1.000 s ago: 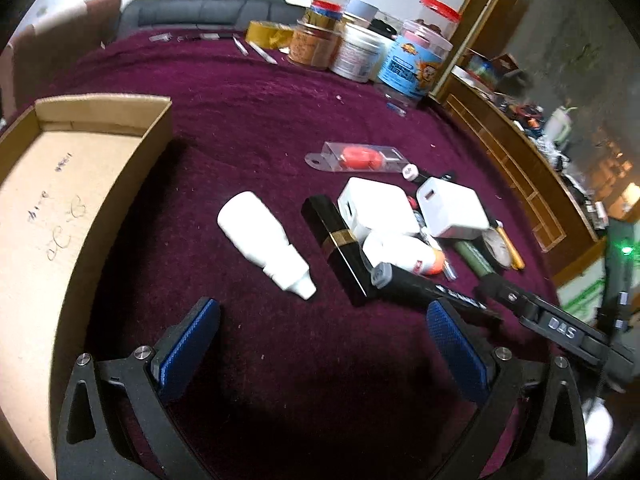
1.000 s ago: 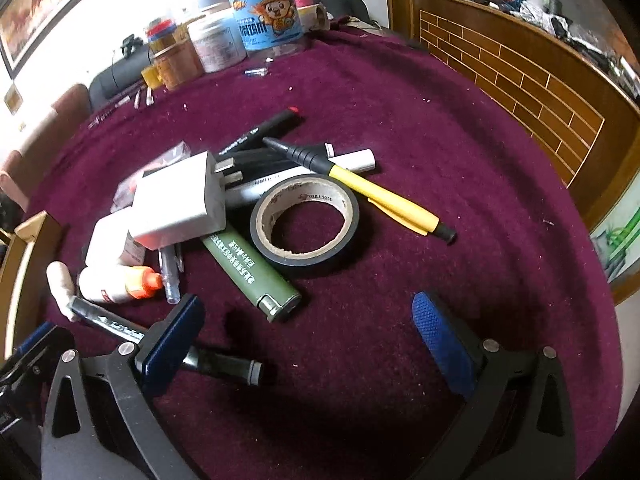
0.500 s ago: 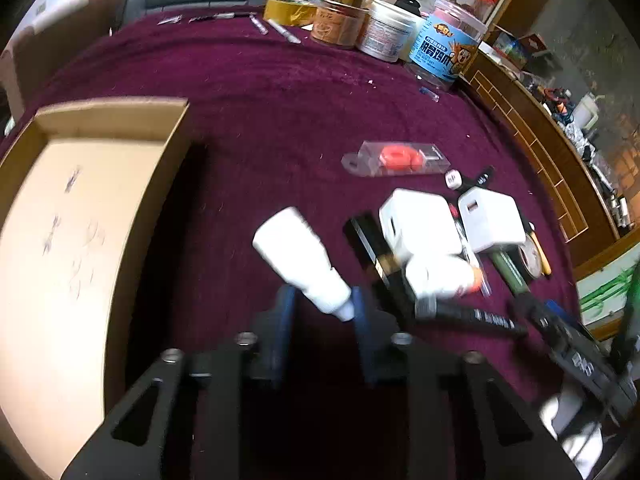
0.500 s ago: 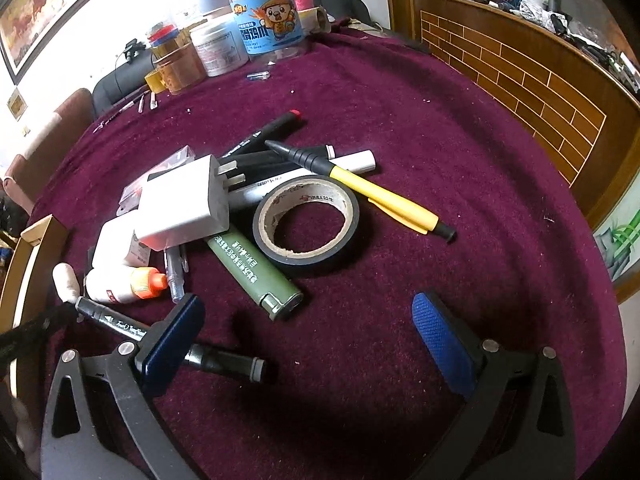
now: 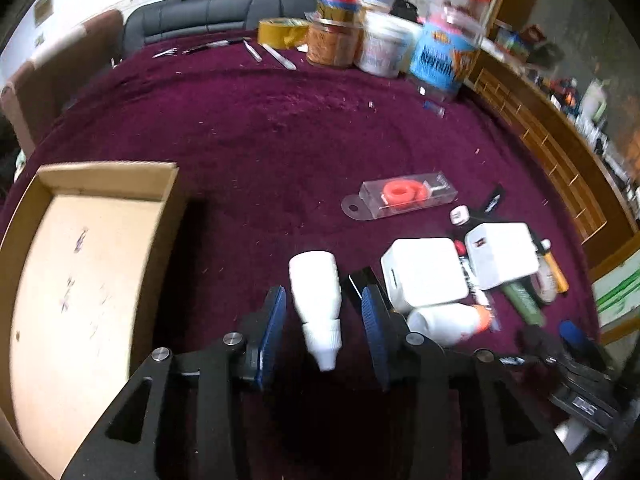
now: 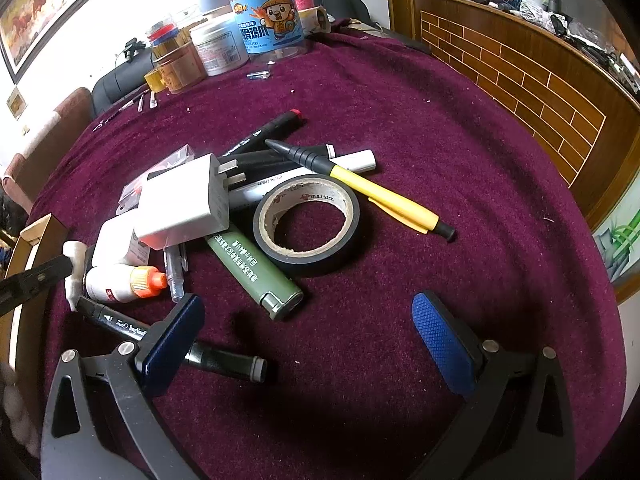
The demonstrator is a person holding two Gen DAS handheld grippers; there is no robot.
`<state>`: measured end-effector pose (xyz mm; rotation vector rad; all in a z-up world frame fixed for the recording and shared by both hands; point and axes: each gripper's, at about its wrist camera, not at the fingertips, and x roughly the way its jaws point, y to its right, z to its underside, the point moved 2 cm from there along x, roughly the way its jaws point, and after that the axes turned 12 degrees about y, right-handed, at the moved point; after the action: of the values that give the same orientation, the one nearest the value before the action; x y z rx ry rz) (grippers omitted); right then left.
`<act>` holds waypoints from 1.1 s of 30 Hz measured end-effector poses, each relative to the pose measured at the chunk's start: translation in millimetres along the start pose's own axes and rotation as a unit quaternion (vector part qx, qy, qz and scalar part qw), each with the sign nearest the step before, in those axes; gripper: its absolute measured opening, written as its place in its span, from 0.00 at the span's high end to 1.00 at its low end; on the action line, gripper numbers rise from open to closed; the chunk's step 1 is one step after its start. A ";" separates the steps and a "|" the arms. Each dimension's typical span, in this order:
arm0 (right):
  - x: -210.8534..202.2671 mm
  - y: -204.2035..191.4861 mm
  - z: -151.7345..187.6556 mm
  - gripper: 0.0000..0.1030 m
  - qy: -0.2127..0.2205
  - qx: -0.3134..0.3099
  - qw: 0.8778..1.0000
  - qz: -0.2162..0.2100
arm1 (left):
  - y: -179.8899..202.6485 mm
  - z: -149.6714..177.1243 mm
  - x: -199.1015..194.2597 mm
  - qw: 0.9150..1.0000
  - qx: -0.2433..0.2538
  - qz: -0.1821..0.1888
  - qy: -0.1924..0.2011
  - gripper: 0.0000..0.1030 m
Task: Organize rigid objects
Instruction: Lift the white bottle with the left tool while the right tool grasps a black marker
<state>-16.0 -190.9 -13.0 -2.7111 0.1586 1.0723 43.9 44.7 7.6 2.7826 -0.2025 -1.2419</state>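
My left gripper [image 5: 322, 330] is partly closed around a small white squeeze bottle [image 5: 317, 292] that lies on the maroon cloth with its nozzle toward me; narrow gaps show between the pads and the bottle. A shallow cardboard box [image 5: 80, 280] lies to its left. My right gripper [image 6: 308, 342] is open and empty above the cloth, in front of a pile: black tape roll [image 6: 307, 222], green lighter [image 6: 256, 272], yellow pen [image 6: 380, 196], white charger [image 6: 182, 202], black markers [image 6: 168, 340] and an orange-capped bottle [image 6: 124, 282].
Jars, tubs and a yellow tape roll [image 5: 282, 32] stand at the far edge of the table. A clear packet with a red ring [image 5: 400, 196] lies beyond the chargers [image 5: 424, 272]. A wooden counter [image 6: 520, 76] runs along the right side.
My left gripper has closed from wide open to narrow and moved forward around the white bottle. The right gripper has hardly moved.
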 end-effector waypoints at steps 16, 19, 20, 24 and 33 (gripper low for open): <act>0.0 -2.7 0.8 0.00 -0.002 -0.006 1.000 0.008 | -16.1 21.5 -88.5 0.994 -0.043 0.075 0.060 0.79; -0.1 -2.5 0.8 0.00 -0.002 -0.006 1.000 0.008 | -25.1 30.7 -118.9 0.990 -0.061 0.098 0.078 0.79; -0.1 -2.5 0.7 0.00 -0.002 -0.005 1.000 0.007 | -27.4 34.6 -128.8 0.989 -0.065 0.106 0.084 0.79; -5.2 3.6 -2.4 0.07 -0.007 0.012 1.000 -0.019 | -35.5 44.0 -152.1 0.986 -0.062 0.119 0.094 0.79; -67.5 -61.0 -4.5 0.22 0.044 -0.170 0.982 -0.072 | -51.4 58.6 -170.5 0.984 -0.050 0.130 0.110 0.79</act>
<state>-51.2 -131.6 46.6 -3.0155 -0.2261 1.0187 -108.1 120.5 86.8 2.6732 -0.4539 -0.8548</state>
